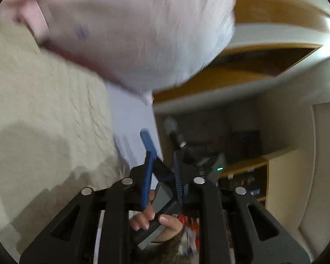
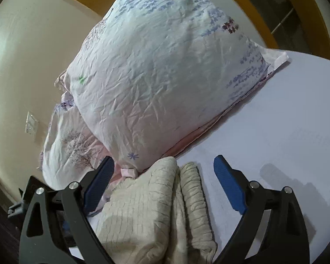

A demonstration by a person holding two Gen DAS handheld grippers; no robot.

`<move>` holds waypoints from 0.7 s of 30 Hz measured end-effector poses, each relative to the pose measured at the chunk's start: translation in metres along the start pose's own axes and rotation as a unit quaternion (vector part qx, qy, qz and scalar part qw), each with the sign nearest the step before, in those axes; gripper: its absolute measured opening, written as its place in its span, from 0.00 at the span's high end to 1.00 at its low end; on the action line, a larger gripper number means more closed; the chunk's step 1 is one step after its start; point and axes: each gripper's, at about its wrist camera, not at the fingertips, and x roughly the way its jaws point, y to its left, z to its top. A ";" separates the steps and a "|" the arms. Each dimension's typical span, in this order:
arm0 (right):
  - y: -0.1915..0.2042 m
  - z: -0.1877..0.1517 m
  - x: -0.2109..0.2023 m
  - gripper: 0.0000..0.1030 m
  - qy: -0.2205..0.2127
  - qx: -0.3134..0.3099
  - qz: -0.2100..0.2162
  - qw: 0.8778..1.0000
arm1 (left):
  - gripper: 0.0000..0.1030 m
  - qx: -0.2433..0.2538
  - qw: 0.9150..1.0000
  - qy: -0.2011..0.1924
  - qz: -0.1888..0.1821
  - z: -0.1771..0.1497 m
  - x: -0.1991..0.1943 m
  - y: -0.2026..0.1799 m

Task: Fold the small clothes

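Below centre in the right wrist view, right gripper (image 2: 161, 183) spread wide over the beige knit garment (image 2: 147, 215), blue pads either side, touching nothing. Garment bunched lengthwise, its far end butting the floral pillow (image 2: 160, 70) filling the upper middle. Open pale-lilac sheet (image 2: 286, 132) to the right, bounded upper right by the curved wooden bed frame (image 2: 253, 11); cream wall (image 2: 22, 66) with a switch plate at left. In the blurred left wrist view, left gripper (image 1: 159, 140) with blue fingers nearly together, nothing visibly pinched between them. Same beige garment (image 1: 44, 101) across the left half, pillow (image 1: 132, 28) at top, dim shelving (image 1: 248, 176) lower right, a hand (image 1: 158, 224) on a handle at bottom centre.
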 end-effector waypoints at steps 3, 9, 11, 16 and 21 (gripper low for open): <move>0.000 -0.002 0.015 0.07 0.063 0.008 0.015 0.998 | 0.39 0.054 0.984 -0.098 0.137 -0.011 -0.076 -0.001; -0.004 -0.016 0.049 0.07 0.176 0.028 0.010 0.984 | 0.30 0.030 0.949 -0.106 0.295 -0.024 -0.125 0.045; -0.006 -0.022 0.054 0.07 0.191 0.027 0.002 0.981 | 0.30 0.012 0.957 -0.091 0.276 -0.025 -0.113 0.058; -0.010 -0.027 0.060 0.03 0.203 0.022 -0.007 0.979 | 0.26 0.020 0.952 -0.055 0.301 -0.030 -0.082 0.066; 0.004 -0.035 0.068 0.26 0.206 -0.025 -0.023 0.978 | 0.21 0.038 0.950 -0.056 0.304 -0.028 -0.062 0.066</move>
